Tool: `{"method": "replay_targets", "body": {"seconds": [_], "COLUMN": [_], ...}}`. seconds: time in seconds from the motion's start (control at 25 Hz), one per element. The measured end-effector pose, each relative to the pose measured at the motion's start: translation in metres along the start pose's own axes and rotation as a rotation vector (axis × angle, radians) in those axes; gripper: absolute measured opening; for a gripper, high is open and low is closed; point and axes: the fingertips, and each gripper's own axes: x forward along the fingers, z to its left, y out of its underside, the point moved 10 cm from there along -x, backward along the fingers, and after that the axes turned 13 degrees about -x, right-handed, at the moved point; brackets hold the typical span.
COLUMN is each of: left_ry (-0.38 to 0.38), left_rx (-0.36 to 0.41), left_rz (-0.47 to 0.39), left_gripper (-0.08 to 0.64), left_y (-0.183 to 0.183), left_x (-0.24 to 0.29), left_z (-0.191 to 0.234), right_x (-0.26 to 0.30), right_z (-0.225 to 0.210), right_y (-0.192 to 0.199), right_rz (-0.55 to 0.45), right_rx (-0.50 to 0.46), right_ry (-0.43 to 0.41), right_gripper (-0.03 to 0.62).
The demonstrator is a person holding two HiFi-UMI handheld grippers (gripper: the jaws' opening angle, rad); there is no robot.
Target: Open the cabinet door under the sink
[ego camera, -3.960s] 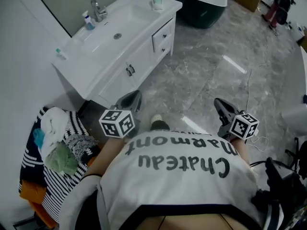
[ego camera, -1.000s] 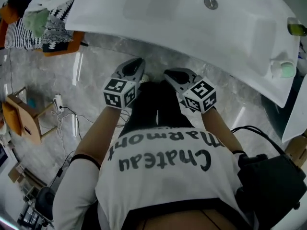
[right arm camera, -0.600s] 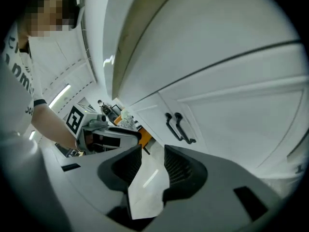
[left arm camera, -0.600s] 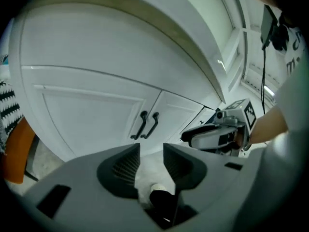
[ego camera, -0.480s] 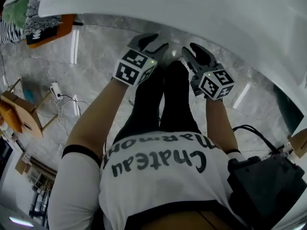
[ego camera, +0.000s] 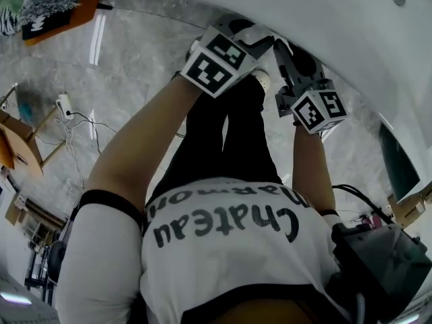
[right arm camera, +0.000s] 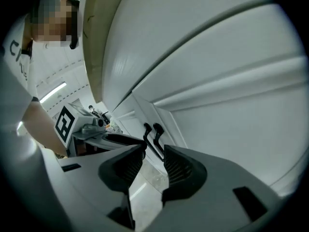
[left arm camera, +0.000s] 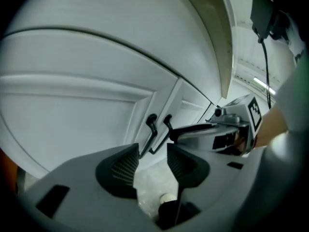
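Two black handles (left arm camera: 151, 124) meet at the seam of the cabinet doors (left arm camera: 82, 115), twelve o'clock from both grippers, untouched. The left gripper (left arm camera: 151, 154) has just been opening its jaws wide. The right gripper (right arm camera: 153, 154), narrower, has just been easing in. Both are empty. It looks like the approach: next, reach in, close on a handle and pull.

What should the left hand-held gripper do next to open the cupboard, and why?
Probably ease the left hand-held gripper forward until a dark door handle sits between its jaws. They have just been opening, nothing is between them yet, and the handle lies just ahead, untouched.
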Motion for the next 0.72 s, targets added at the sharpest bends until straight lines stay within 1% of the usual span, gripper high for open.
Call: {"method": "replay_targets", "body": {"seconds": [0.04, 0.24, 0.28, 0.36, 0.4, 0.44, 0.56, 0.6, 0.64, 0.68, 0.72], "left_ry": [-0.004, -0.004, 0.004, 0.018, 0.02, 0.023, 0.028, 0.029, 0.034, 0.043, 0.05], "left_rx": [0.023, 0.155, 0.184, 0.241, 0.275, 0.31, 0.402, 0.411, 0.4, 0.373, 0.342], "left_rz": [-0.002, 0.027, 0.031, 0.031, 0.033, 0.038, 0.062, 0.067, 0.074, 0.083, 0.093], "left_gripper": [0.179, 0.178, 0.172, 0.133, 0.112, 0.106, 0.107, 0.107, 0.106, 0.092, 0.063], "left_y": [-0.001, 0.003, 0.004, 0.005, 0.006, 0.007, 0.011, 0.011, 0.01, 0.009, 0.006], "left_x": [0.004, 0.022, 0.025, 0.029, 0.03, 0.032, 0.036, 0.037, 0.037, 0.036, 0.035], "left_z": [0.0, 0.007, 0.008, 0.008, 0.008, 0.008, 0.006, 0.006, 0.008, 0.01, 0.011], "right_x": [0.001, 0.01, 0.011, 0.015, 0.017, 0.018, 0.02, 0.021, 0.022, 0.022, 0.021], "right_z": [-0.001, -0.009, -0.011, -0.013, -0.013, -0.013, -0.012, -0.011, -0.01, -0.009, -0.008], "right_y": [0.0, 0.008, 0.009, 0.01, 0.011, 0.011, 0.014, 0.014, 0.014, 0.013, 0.012], "right_rz": [0.006, 0.052, 0.057, 0.054, 0.047, 0.041, 0.029, 0.029, 0.031, 0.033, 0.036], "right_rx": [-0.022, -0.117, -0.139, -0.177, -0.191, -0.2, -0.199, -0.192, -0.185, -0.178, -0.174], "right_ry": [-0.001, -0.007, -0.013, -0.029, -0.036, -0.041, -0.046, -0.048, -0.05, -0.05, -0.048], "right_gripper": [0.122, 0.114, 0.111, 0.106, 0.099, 0.096, 0.097, 0.097, 0.093, 0.092, 0.094]}}
